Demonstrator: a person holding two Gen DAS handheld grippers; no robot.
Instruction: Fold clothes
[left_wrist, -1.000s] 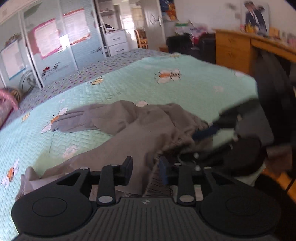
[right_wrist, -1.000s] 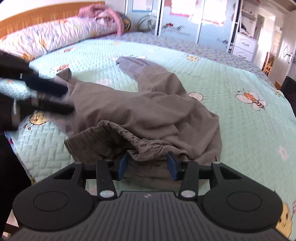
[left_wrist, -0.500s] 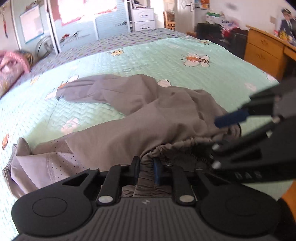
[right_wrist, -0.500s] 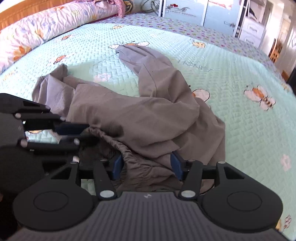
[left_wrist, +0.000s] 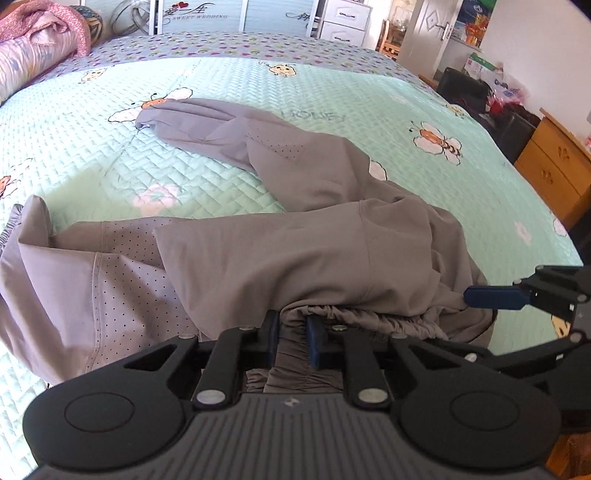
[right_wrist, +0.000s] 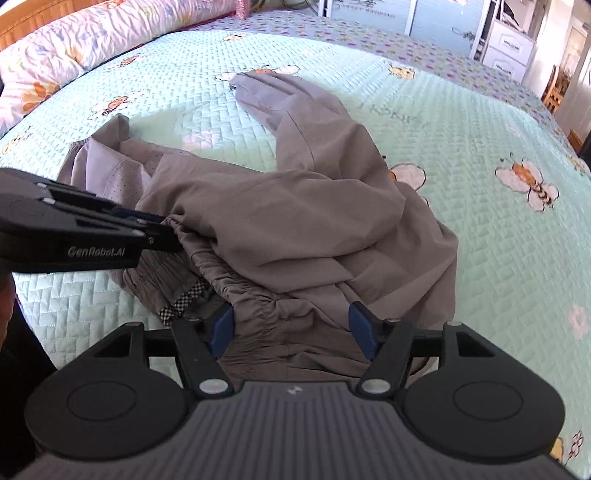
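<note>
Grey trousers (left_wrist: 280, 236) lie crumpled on a mint quilted bedspread (left_wrist: 332, 96), legs trailing toward the far left. Their gathered elastic waistband (left_wrist: 354, 317) faces me at the near edge. My left gripper (left_wrist: 292, 334) is shut on the waistband, cloth bunched between its blue pads. From the right wrist view, the trousers (right_wrist: 295, 206) fill the centre and the left gripper (right_wrist: 162, 230) pinches the waistband from the left. My right gripper (right_wrist: 291, 325) stands open, its fingers straddling the waistband (right_wrist: 258, 295) without closing on it.
A floral pillow (right_wrist: 74, 48) and pink blanket (left_wrist: 40, 26) lie at the bed's head. A wooden dresser (left_wrist: 554, 166) and dark chair (left_wrist: 465, 88) stand beyond the bed's right side. Wardrobe doors (left_wrist: 229, 14) and white drawers (left_wrist: 343, 18) line the far wall.
My left gripper has closed on the waistband after reaching it open. The right gripper has moved forward over the waistband and stays open. The trousers have shifted slightly.
</note>
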